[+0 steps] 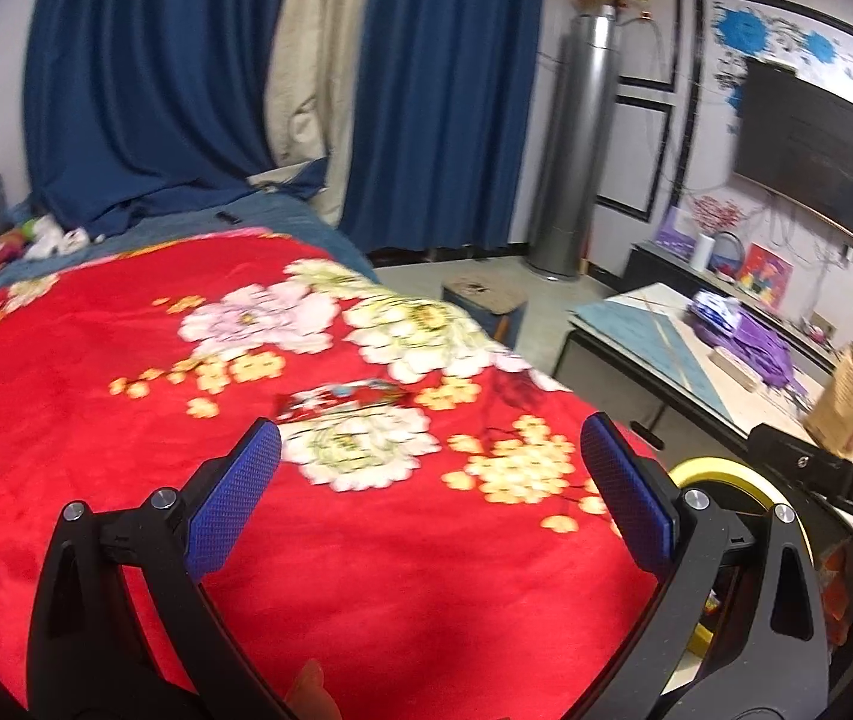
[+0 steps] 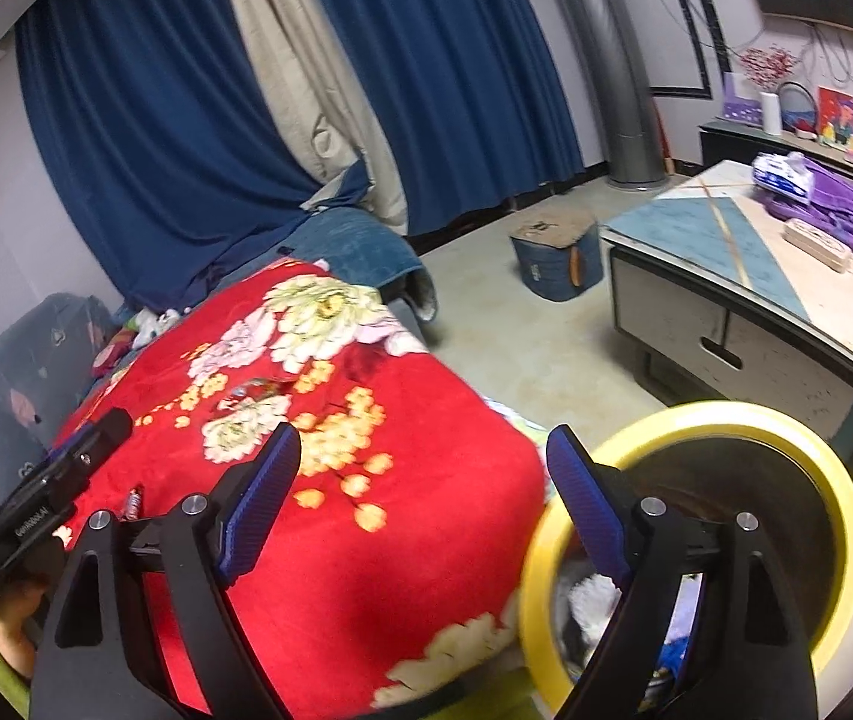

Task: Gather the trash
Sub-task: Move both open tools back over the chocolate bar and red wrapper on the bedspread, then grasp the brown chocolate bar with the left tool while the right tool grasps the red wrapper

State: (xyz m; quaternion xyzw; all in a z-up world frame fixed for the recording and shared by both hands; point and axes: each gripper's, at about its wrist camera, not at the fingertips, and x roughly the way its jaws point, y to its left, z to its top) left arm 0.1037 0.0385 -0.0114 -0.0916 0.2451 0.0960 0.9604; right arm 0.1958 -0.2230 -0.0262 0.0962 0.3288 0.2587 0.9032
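Two grippers hang over the red flowered blanket (image 1: 144,420). Beside the blanket's near corner stands a yellow-rimmed bin (image 2: 834,480) with scraps inside. The right gripper (image 2: 420,450) has its jaws spread wide with nothing between them, one finger above the bin's rim. The left gripper (image 1: 429,441) is just as wide and empty. Farther along the blanket lies a blurred red wrapper (image 1: 342,399), possibly a snack packet, untouched. Beyond the blanket hang blue curtains (image 1: 126,90).
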